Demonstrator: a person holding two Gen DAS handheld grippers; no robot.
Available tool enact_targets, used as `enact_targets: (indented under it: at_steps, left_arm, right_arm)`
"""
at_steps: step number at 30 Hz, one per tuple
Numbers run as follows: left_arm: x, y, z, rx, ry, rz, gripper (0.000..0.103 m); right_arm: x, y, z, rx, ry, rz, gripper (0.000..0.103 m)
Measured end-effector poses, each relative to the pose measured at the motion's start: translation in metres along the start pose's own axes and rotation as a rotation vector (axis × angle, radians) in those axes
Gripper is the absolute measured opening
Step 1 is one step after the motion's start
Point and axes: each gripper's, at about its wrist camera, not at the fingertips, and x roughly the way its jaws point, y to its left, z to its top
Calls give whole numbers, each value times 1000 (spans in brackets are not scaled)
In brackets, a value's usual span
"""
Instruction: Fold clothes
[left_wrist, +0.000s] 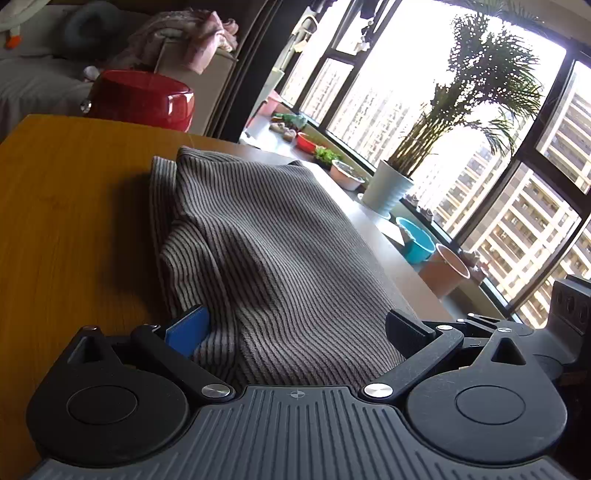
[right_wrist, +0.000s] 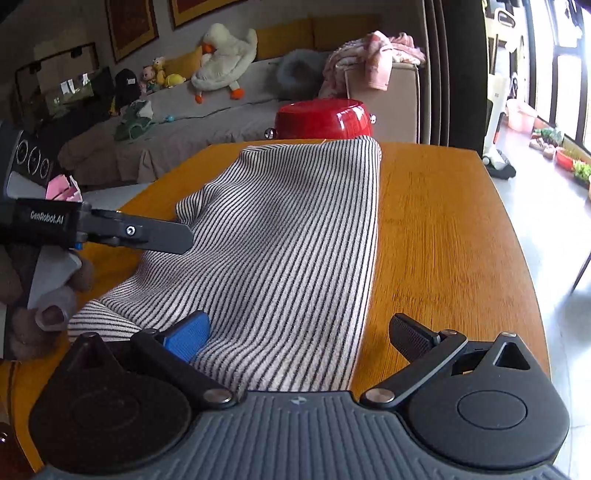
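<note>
Both grippers, left (left_wrist: 295, 328) and right (right_wrist: 299, 332), have fingers spread apart over the striped garment (right_wrist: 280, 236) lying folded on the wooden table (right_wrist: 443, 229); closing carelessly could bunch the cloth, spoiling the fold

Left gripper (left_wrist: 295, 325): jaws spread wide, held low and level. Right gripper (right_wrist: 299, 332): jaws spread wide, near edge.

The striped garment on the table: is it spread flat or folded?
Folded at least once: the striped garment shows a doubled layer at its far edge and lies narrow on the table. Fold count: cannot tell.
</note>
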Motion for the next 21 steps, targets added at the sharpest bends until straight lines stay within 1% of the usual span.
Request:
enact_targets:
  at_steps: [6, 10, 11, 13, 15, 17, 19, 20, 21]
  left_arm:
    - [2, -14, -11, 77, -20, 56, 103]
    - [-5, -14, -13, 97, -7, 59, 103]
    - [-6, -15, -15, 118, 0, 100, 103]
    - [-10, -13, -17, 122, 6, 209, 103]
    - [-20, -8, -17, 103, -15, 239, 103]
    - [-35, -8, -15, 96, -54, 226, 103]
    - [-53, -13, -11, 94, -92, 196, 103]
    - [-62, -18, -9, 97, -112, 173, 103]
    - [-68, -22, -8, 100, -125, 154, 103]
  right_arm:
    - [-2, 4, -4, 26, -10, -21, 103]
    - [-3, 2, -2, 19, 7, -8, 103]
    - [-5, 2, -3, 6, 15, -9, 103]
    - [-10, 1, -6, -8, 29, -10, 103]
    - [-16, -2, -9, 1, 32, -14, 103]
    - [-22, -5, -12, 13, 28, -21, 103]
    - [-27, -4, -14, 31, 10, -31, 103]
    - [-31, -1, -13, 20, -7, -39, 103]
    - [-36, 4, -12, -18, -33, -52, 103]
